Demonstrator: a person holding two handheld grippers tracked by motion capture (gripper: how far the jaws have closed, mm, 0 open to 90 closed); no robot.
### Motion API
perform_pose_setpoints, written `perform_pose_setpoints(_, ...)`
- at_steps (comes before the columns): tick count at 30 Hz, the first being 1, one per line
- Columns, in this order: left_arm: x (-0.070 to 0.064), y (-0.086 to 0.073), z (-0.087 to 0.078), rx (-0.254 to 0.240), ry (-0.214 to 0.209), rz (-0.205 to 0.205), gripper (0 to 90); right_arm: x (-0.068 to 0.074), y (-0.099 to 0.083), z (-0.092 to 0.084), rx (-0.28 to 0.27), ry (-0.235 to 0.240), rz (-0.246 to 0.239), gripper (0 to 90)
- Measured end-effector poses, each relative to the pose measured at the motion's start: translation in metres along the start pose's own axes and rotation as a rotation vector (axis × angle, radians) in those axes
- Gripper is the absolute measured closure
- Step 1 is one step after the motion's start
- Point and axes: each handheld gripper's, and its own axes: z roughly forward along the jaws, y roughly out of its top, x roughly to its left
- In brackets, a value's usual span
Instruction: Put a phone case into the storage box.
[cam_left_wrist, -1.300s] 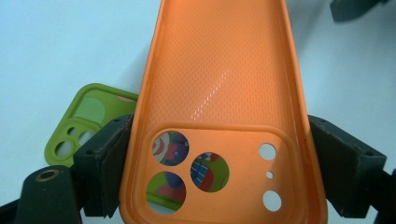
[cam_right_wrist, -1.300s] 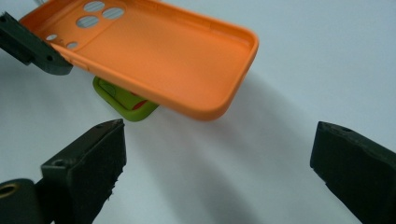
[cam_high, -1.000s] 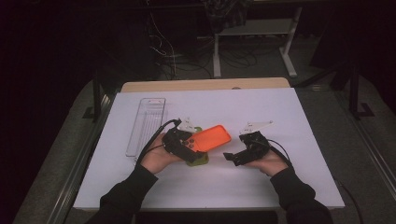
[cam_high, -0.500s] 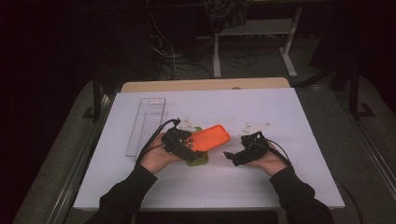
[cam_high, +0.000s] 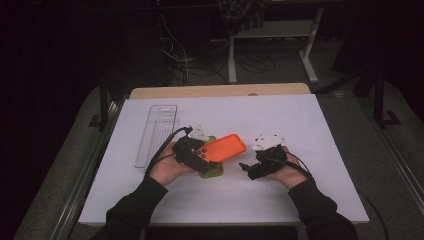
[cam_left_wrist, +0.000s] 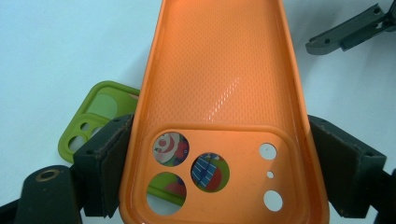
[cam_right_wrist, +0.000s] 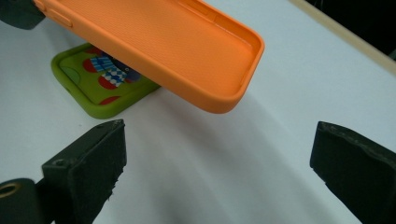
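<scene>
Orange phone case (cam_left_wrist: 224, 98), clamped in left hand-held gripper (cam_high: 192, 152), overhangs green case (cam_right_wrist: 100, 86); right hand-held gripper (cam_right_wrist: 217, 168) gapes.

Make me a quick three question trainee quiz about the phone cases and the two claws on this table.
1. True or false: the left claw grips the orange phone case by its camera end.
2. Which thing lies flat on the table under the orange case? A: the clear plastic tray. B: the green phone case. C: a black cable.
3. Fill in: the right claw stands ____, with nothing between its jaws.

Key: 1 true. 2 B. 3 open.
</scene>
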Motion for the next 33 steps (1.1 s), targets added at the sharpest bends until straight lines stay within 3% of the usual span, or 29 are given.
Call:
perform_pose_setpoints(16, 0.001, 0.000, 0.001, 0.008, -0.004, 0.009, 15.3, 0.012, 0.002, -0.001, -0.030, -0.109, -0.224, 2.5)
perform_pose_setpoints(21, 0.000, 0.000, 0.002, 0.005, 0.002, 0.016, 15.3, 0.020, 0.002, 0.001, -0.022, -0.165, -0.336, 2.7)
perform_pose_setpoints(25, 0.000, 0.000, 0.002, 0.011, 0.002, 0.017, 15.3, 0.022, 0.003, 0.001, -0.025, -0.186, -0.374, 2.8)
perform_pose_setpoints(28, 0.001, 0.000, 0.001, 0.008, 0.004, 0.029, 15.3, 0.025, 0.004, 0.000, -0.029, -0.219, -0.429, 2.9)
perform_pose_setpoints(31, 0.001, 0.000, 0.001, 0.011, 0.004, 0.031, 15.3, 0.027, 0.004, 0.000, -0.030, -0.233, -0.444, 2.9)
perform_pose_setpoints(33, 0.000, 0.000, 0.001, 0.013, 0.002, 0.019, 15.3, 0.029, 0.005, 0.001, -0.034, -0.259, -0.497, 2.9)
